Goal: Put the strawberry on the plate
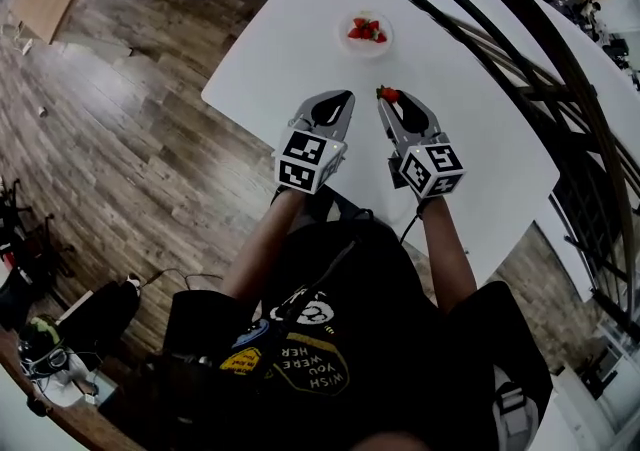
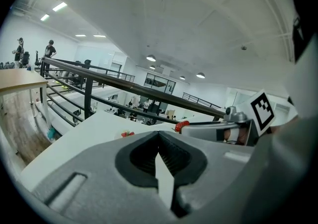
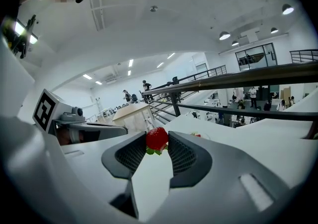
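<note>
Right gripper (image 3: 157, 144): jaws narrow, clamped on the strawberry (image 3: 157, 138) at their tips, over the white table (image 1: 480, 149) at centre frame in the head view. Left gripper (image 2: 159, 141) is just beside it, jaws together with nothing between them. Plate (image 1: 367, 52) sits at top centre of the head view, apart from the gripper tips, with other berries (image 1: 366, 30) lying on it. Judged: pickup is done; the carry to the plate and the release are left.

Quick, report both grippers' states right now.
Left gripper: closed, holding nothing.
Right gripper: closed on the strawberry.
</note>
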